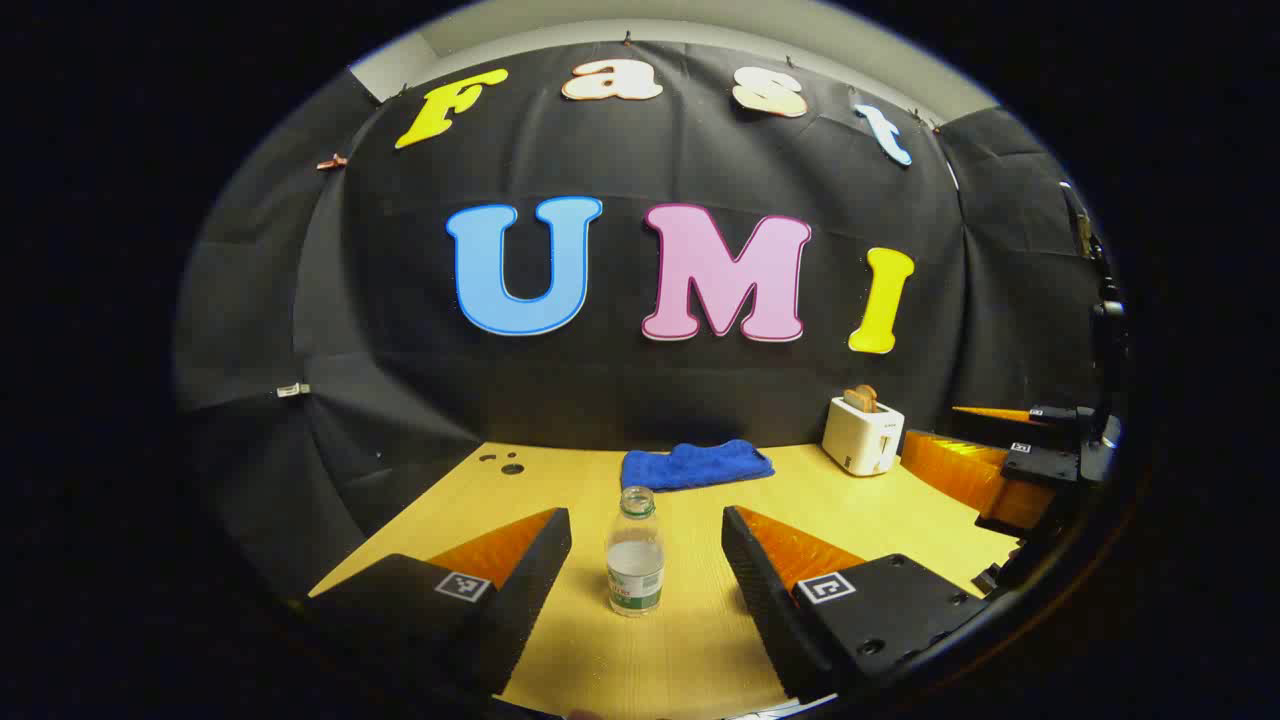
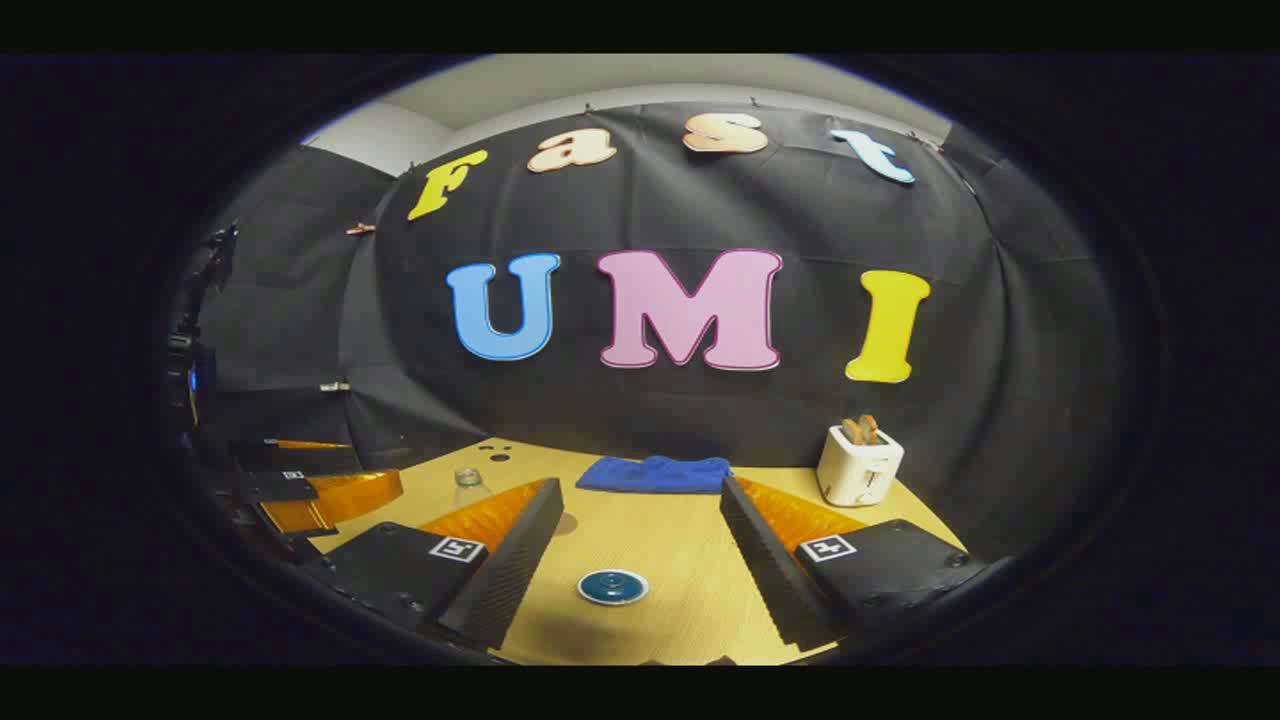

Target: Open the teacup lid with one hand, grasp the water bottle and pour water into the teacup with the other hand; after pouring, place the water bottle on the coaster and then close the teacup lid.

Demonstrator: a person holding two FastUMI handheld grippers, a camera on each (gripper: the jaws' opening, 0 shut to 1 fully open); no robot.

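left tongs (image 1: pixel 647 545) spread | water bottle (image 1: pixel 634 553) upright between, untouched

— What sort of place is this?
— A staged recording booth, not a real kitchen — black cloth wall (image 1: pixel 700 400) hangs behind a light wooden table (image 1: pixel 700 640).
— Any household props?
— A white toaster (image 1: pixel 862 436) at two o'clock, a folded blue towel (image 1: pixel 696 465) at twelve.

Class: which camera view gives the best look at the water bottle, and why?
The left gripper view: the water bottle stands whole and uncapped between the open left tool. In the right gripper view, just its neck peeks past a finger.
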